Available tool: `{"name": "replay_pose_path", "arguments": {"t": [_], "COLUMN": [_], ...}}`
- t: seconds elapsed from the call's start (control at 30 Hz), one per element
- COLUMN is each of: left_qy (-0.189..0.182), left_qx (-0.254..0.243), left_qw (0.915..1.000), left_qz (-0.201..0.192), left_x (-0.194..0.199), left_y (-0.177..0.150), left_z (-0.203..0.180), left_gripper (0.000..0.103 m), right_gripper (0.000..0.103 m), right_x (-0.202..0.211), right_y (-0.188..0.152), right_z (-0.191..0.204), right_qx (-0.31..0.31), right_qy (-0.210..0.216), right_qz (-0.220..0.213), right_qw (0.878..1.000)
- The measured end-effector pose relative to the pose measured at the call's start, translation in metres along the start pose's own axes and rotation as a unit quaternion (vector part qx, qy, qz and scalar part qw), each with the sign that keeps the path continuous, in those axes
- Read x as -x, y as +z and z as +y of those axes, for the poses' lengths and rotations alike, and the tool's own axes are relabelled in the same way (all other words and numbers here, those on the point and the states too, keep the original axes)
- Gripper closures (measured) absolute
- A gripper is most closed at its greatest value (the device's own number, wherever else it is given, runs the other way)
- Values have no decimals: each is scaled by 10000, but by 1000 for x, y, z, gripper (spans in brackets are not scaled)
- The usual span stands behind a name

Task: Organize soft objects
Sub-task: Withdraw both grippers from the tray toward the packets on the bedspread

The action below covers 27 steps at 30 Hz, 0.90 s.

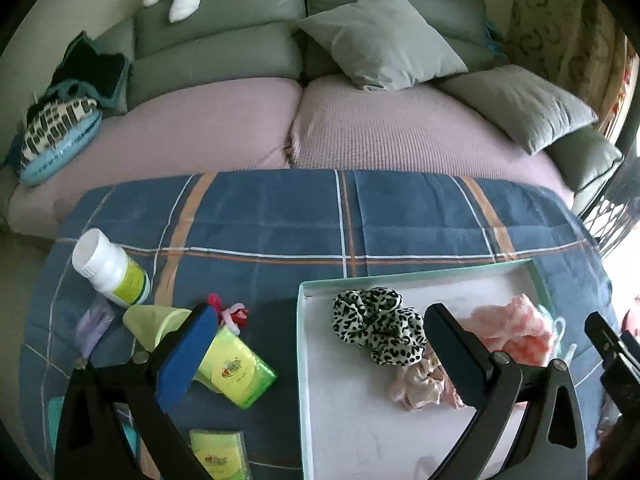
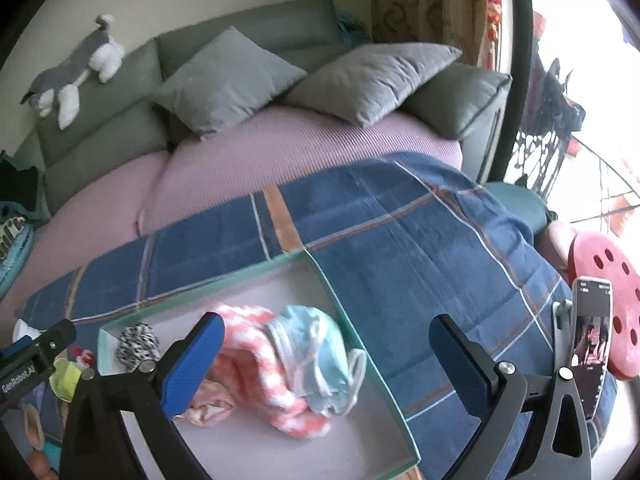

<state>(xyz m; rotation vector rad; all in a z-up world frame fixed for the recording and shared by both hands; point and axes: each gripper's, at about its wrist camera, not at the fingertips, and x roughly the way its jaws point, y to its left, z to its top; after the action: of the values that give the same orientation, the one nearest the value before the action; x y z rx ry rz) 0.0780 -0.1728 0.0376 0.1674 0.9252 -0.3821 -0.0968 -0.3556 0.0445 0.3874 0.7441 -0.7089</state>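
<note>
A shallow box with a teal rim (image 1: 416, 276) (image 2: 224, 284) lies on the blue plaid cloth (image 1: 256, 220). In it lie a leopard-print scrunchie (image 1: 378, 322) (image 2: 134, 344), a pale pink scrunchie (image 1: 420, 386) (image 2: 210, 402), a pink-and-white fuzzy cloth (image 1: 516, 326) (image 2: 256, 364) and a light blue mask (image 2: 316, 356). My left gripper (image 1: 324, 356) is open and empty over the box's left rim. My right gripper (image 2: 328, 364) is open and empty above the fuzzy cloth and mask.
Left of the box lie a white bottle (image 1: 110, 268), green tissue packs (image 1: 236, 368), a yellow-green cloth (image 1: 154, 322), a red-pink hair tie (image 1: 234, 314) and a lilac piece (image 1: 94, 324). A sofa with grey pillows (image 1: 380, 40) stands behind. A phone (image 2: 592, 344) stands right.
</note>
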Motion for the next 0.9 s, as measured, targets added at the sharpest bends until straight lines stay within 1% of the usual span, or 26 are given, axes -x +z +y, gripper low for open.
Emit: {"name": "replay_pose_path", "arguments": {"t": [0.07,0.13,0.3,0.37,0.5,0.67,0.77,0.9], "left_qy": [-69,-18,534,689,756,895,982,1140], "left_qx": [148,212,319,404,668,930,1116,1439], "left_qw": [9999,9997,9980,9967,9948,9916,9887,9825], "left_qz": [45,70,99,114,95,70,174,319], "left_x": [4,7,15,18,25,33,33,34], "left_y": [2,2,-2,-3,-4,-8,-10,-17], "left_z": [12,20,50,62,88,115,131,156], "left_gripper": [0,0,0,0,0,0,0,0], "right_gripper": [0,0,0,0,0,0,0,0], "right_x": [5,8,15,17,19,23,24,23], "right_y": [0,0,-5,-8,-16,-25,-31,-40], "right_z": [8,19,52,63,87,110,125,144], "right_qx": [108,233,571,661,846,1091,1216,1353], "right_qy": [25,55,263,395,668,839,993,1258], "right_qz": [-32,-42,-5,8,83,102,136,261], "right_qw": [9999,9997,9980,9970,9941,9904,9875,9824]}}
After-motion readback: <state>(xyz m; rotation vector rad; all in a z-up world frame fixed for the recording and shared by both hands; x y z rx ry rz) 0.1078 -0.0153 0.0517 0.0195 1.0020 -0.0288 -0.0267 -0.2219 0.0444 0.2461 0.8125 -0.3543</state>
